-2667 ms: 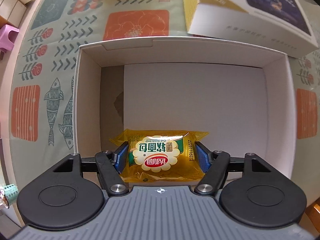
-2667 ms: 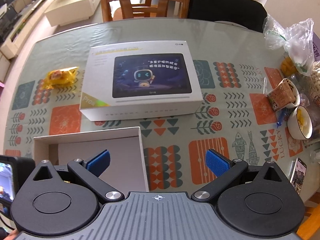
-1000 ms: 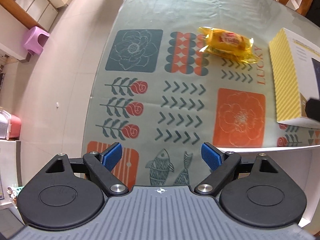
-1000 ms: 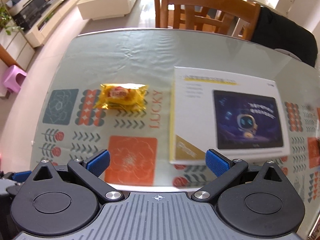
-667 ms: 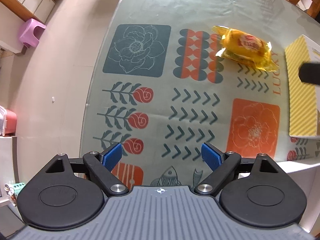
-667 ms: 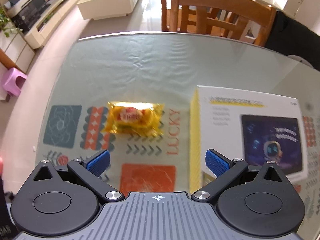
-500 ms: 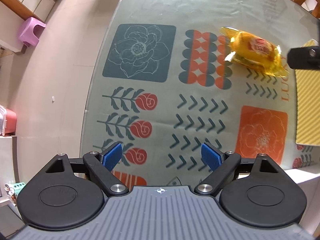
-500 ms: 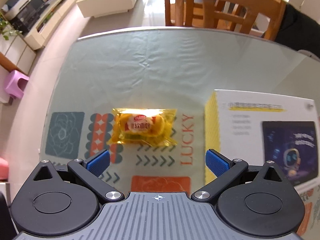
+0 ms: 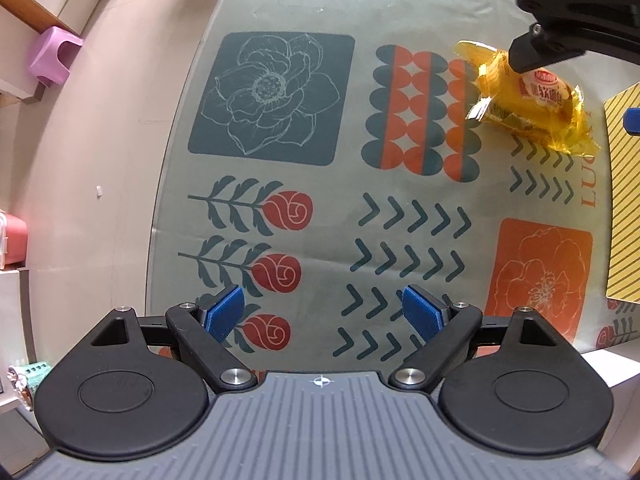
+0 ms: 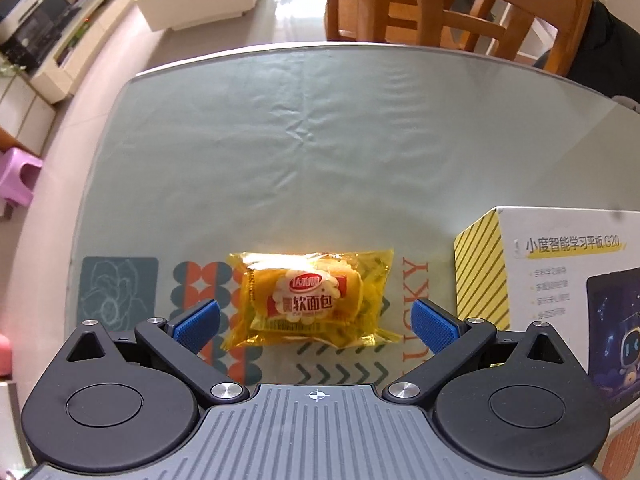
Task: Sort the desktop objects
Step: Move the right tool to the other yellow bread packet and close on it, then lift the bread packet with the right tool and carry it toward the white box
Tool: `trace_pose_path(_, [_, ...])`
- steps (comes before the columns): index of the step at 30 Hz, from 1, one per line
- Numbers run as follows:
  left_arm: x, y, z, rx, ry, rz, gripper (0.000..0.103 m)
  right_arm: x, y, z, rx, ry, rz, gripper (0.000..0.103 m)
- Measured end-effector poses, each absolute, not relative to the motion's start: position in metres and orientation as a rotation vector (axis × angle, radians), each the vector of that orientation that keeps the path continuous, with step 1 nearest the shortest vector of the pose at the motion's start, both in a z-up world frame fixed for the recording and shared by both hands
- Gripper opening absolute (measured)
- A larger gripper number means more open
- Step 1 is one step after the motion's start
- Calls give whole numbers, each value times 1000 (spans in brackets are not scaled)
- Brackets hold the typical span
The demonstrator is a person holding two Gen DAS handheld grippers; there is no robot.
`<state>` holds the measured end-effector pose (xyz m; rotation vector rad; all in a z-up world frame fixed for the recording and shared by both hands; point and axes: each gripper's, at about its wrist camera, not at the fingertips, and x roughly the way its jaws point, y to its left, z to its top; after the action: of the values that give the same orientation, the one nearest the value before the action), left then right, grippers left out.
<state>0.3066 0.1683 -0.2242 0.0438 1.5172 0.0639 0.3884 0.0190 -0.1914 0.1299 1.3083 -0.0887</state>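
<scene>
A yellow bread packet (image 10: 310,300) lies flat on the patterned tablecloth. My right gripper (image 10: 316,322) is open, its blue pads either side of the packet's near half, not touching it. In the left wrist view the same packet (image 9: 528,116) lies at the far right, with the right gripper's black body (image 9: 576,8) over it. My left gripper (image 9: 324,314) is open and empty, hovering over the rose and chevron prints near the table's left edge.
A white tablet box with a yellow striped end (image 10: 560,288) lies right of the packet; it also shows in the left wrist view (image 9: 624,208). A wooden chair (image 10: 460,12) stands beyond the table's far edge. A pink stool (image 9: 52,60) stands on the floor.
My right gripper has moved forward and down until its open pads flank the packet. My left gripper, which let go of an earlier packet in the white box, has drifted slightly forward.
</scene>
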Motion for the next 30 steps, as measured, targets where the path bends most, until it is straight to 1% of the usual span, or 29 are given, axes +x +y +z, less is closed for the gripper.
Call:
trace_pose_path(23, [300, 178, -236, 19, 1548, 84, 103, 406, 31, -248, 97, 1373, -120, 103])
trace_pose_path(30, [300, 179, -236, 6, 1549, 81, 103, 404, 30, -250, 99, 1357, -125, 103])
